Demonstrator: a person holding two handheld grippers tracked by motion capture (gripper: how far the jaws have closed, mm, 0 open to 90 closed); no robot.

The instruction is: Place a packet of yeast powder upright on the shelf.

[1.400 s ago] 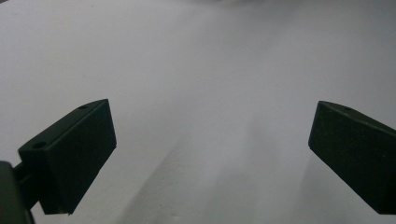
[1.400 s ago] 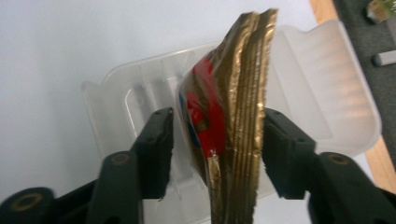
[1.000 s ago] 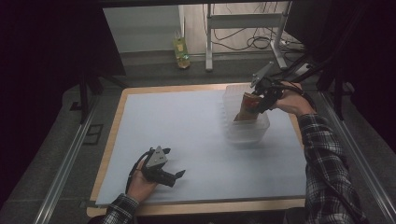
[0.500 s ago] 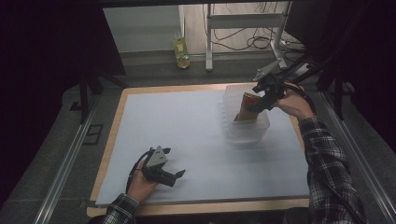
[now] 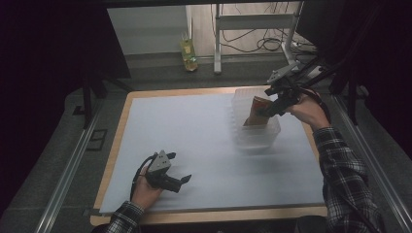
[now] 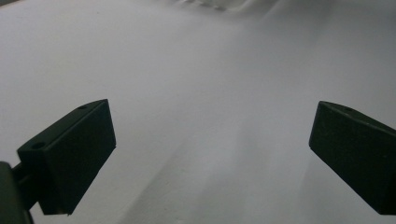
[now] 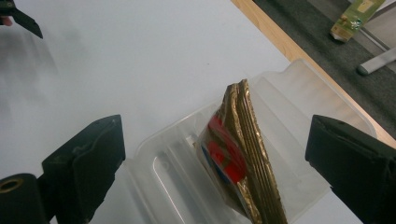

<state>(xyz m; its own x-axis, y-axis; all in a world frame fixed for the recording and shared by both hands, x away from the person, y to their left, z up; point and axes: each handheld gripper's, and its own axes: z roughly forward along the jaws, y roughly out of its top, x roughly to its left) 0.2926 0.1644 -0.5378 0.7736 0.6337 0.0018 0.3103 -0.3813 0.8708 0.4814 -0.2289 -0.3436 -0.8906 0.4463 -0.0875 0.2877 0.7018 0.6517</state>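
Here, right gripper (image 5: pixel 270 108), jaws wide, hovers over gold snack packet (image 7: pixel 243 154) standing in clear tub (image 5: pixel 256 136); left gripper (image 5: pixel 182 181), also wide, rests on table (image 5: pixel 204 131). Placing step prob. done; next: lift clear w/o tipping packet.

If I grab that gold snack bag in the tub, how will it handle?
The snack bag is probably light and crinkly: thin foil with a crimped seam. It stands on edge in the clear tub, so it may flop. The right gripper is open.

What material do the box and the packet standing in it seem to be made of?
The box looks like thin clear plastic: the white table shows through its glossy, ribbed walls. The packet looks like metallic gold foil or film with a crimped, shiny edge and a red print; whether it is foil or plastic cannot be told.
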